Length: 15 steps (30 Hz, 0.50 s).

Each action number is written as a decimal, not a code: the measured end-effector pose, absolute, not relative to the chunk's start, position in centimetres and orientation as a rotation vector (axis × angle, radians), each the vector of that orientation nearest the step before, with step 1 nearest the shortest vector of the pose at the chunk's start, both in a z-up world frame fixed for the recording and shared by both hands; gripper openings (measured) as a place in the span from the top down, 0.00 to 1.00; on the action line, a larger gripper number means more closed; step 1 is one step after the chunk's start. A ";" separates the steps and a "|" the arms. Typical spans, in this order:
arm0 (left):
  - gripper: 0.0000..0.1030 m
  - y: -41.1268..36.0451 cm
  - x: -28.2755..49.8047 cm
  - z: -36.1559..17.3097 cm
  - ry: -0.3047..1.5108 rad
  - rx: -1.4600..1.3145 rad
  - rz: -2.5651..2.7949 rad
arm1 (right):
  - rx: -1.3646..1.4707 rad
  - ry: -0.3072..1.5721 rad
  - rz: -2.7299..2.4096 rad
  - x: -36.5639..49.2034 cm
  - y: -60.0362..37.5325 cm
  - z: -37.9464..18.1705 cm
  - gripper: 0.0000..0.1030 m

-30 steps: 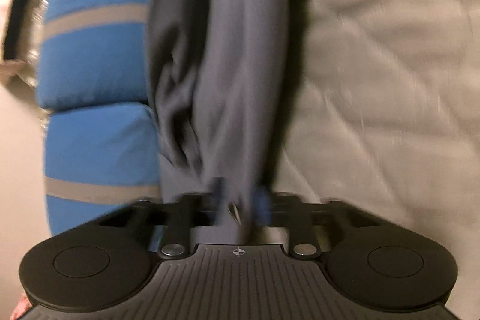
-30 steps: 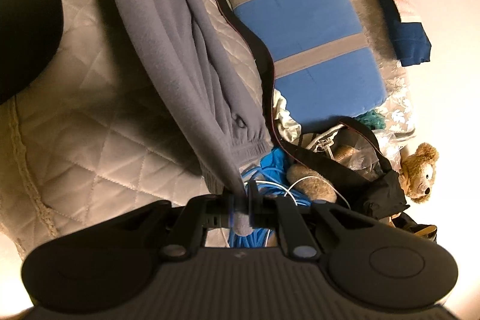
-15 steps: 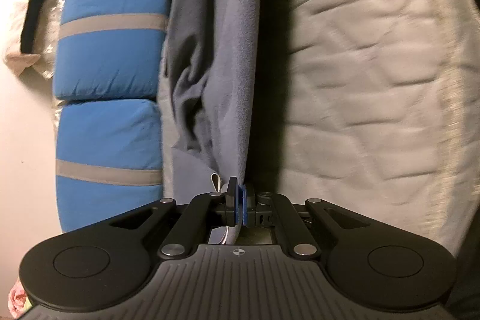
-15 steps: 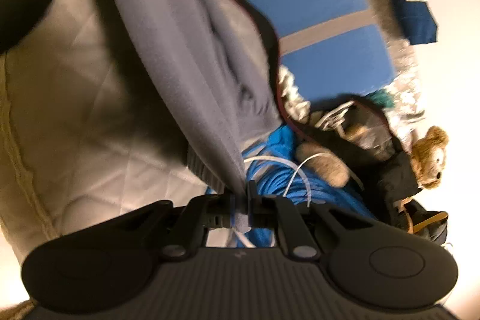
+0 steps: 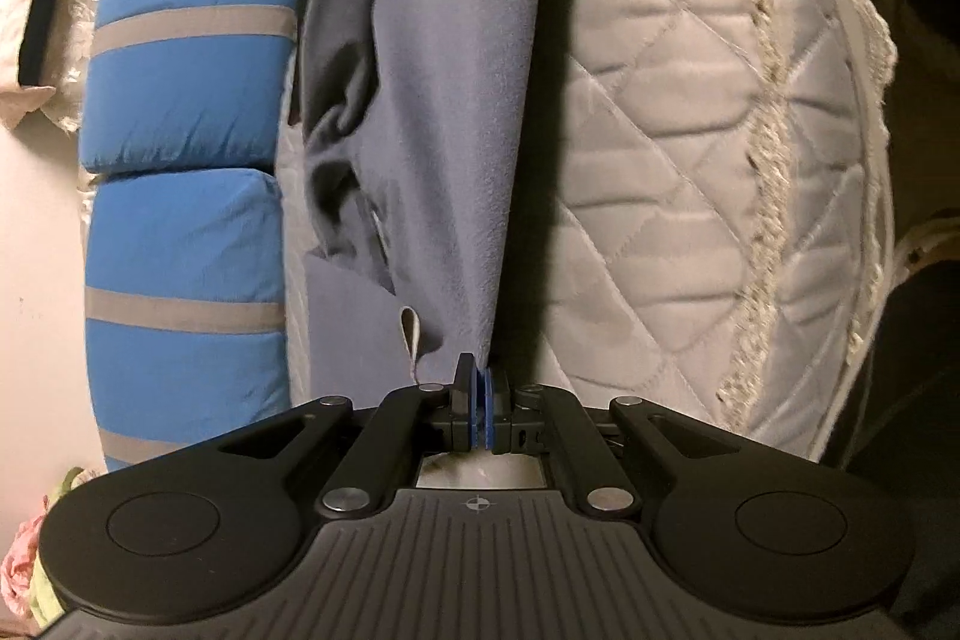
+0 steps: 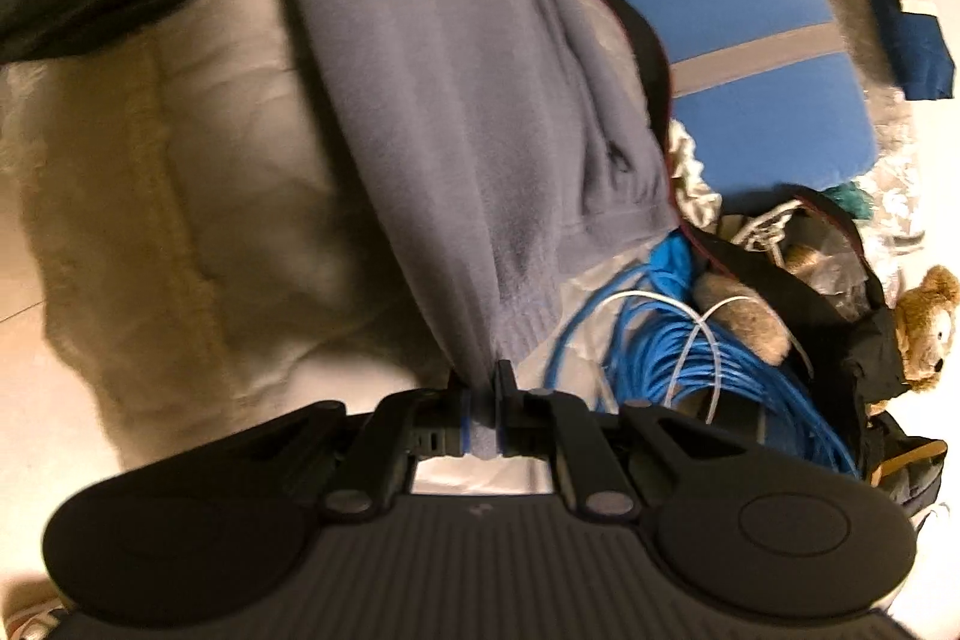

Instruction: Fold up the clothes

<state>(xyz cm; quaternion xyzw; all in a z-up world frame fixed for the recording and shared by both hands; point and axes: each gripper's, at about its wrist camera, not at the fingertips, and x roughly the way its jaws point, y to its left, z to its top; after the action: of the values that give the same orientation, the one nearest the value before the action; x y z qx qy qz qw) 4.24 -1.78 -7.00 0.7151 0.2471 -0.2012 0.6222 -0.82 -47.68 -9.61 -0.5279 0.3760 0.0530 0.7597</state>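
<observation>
1. My left gripper [image 5: 480, 391] pinches an edge of the grey garment [image 5: 444, 100], fingers pressed together on the cloth; the garment hangs stretched above the quilted bedspread [image 5: 690, 160].
2. My right gripper [image 6: 483, 400] clamps the ribbed cuff end [image 6: 522, 322], fabric bunched between its fingers.
3. Risk: the cuff hangs just beside the blue cable coil [image 6: 678, 340]; lowering here could snag it.
4. Risk: the left pinch holds only a thin edge, which may slip under tension.
5. Only the right view shows the cables and teddy bear [image 6: 924, 322]; only the left shows the garment's hanging loop [image 5: 410, 334] and the bedspread's corded trim [image 5: 774, 100].
</observation>
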 end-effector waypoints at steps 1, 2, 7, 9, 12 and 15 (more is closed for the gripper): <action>0.98 -1.7 4.2 -7.1 0.569 1.643 -0.464 | -1.148 0.827 0.120 -0.9 -47.7 -9.8 0.94; 0.98 -1.6 4.1 -7.2 0.568 1.641 -0.466 | -1.149 0.829 0.119 -1.0 -47.7 -9.9 0.94; 0.98 -1.5 3.6 -7.8 0.533 1.614 -0.467 | -1.164 0.846 0.110 -0.8 -47.5 -10.3 0.91; 0.95 -1.5 4.0 -7.9 0.548 1.592 -0.471 | -1.176 0.856 0.079 -0.6 -47.3 -10.6 0.67; 0.95 -1.3 4.7 -8.0 0.538 1.571 -0.453 | -1.132 0.845 0.028 -0.4 -47.3 -9.8 0.33; 0.91 -1.0 5.1 -7.9 0.551 1.565 -0.441 | -1.051 0.827 0.039 -0.7 -47.0 -7.7 0.23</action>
<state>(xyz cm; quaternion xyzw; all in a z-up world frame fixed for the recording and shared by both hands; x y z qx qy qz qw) 5.05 -0.99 -7.95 0.6901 0.2429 -0.1942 0.6535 -0.71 -47.03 -7.74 -0.4874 0.3834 0.0180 0.7843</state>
